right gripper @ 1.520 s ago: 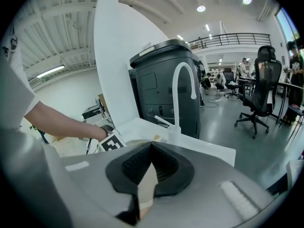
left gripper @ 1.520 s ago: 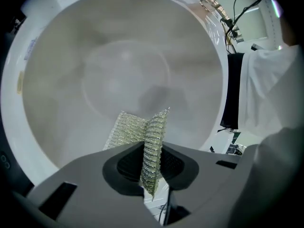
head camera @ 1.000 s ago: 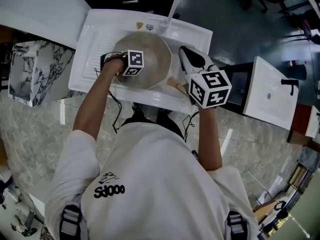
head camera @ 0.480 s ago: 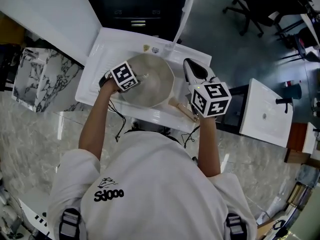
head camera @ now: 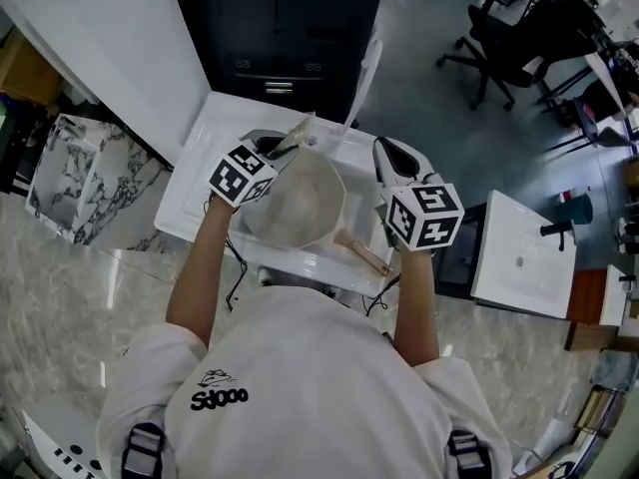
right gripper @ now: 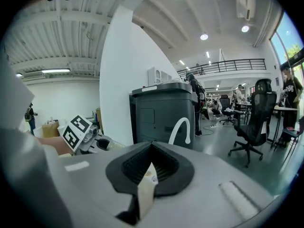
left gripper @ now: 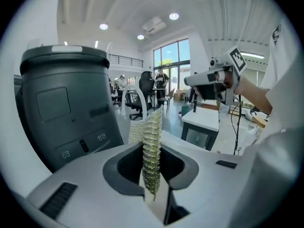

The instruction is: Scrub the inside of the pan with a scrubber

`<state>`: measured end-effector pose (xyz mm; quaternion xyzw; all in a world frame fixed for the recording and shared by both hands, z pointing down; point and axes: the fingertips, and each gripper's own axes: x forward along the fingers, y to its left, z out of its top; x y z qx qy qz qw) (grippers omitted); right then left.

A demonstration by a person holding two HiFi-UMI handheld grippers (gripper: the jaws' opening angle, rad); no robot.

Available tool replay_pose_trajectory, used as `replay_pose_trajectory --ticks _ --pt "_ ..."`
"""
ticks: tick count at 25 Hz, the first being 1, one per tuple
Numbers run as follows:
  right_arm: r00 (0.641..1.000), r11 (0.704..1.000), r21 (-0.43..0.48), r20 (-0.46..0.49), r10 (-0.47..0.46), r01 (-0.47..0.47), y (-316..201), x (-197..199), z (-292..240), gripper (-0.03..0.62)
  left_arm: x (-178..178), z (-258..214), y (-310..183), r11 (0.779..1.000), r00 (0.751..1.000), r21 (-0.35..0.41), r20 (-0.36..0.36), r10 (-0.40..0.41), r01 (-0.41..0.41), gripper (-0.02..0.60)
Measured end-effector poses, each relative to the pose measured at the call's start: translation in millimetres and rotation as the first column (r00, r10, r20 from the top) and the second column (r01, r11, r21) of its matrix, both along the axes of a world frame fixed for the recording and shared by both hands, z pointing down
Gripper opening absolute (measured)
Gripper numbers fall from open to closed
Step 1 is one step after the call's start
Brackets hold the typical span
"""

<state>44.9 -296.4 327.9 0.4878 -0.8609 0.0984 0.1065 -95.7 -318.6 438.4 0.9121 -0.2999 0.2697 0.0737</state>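
While the pan (head camera: 298, 208) sits in the white sink (head camera: 195, 193), it lies between your two grippers. Left gripper (left gripper: 153, 194): jaws clamped on the mesh scrubber (left gripper: 151, 146), held clear of the pan. Right gripper (right gripper: 145, 189): jaws closed, with a pale sliver between them that you cannot identify.
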Motion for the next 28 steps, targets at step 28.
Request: replay_pose_trajectory --ticks 28 --pt "0.997 0.97 0.236 -0.062 -0.044 0.058 5.3 -5.8 -99.1 0.011 -17.8 -182.9 5.1 0.878 0.976 0.454 -0.209 -0.059 0.15 0.069"
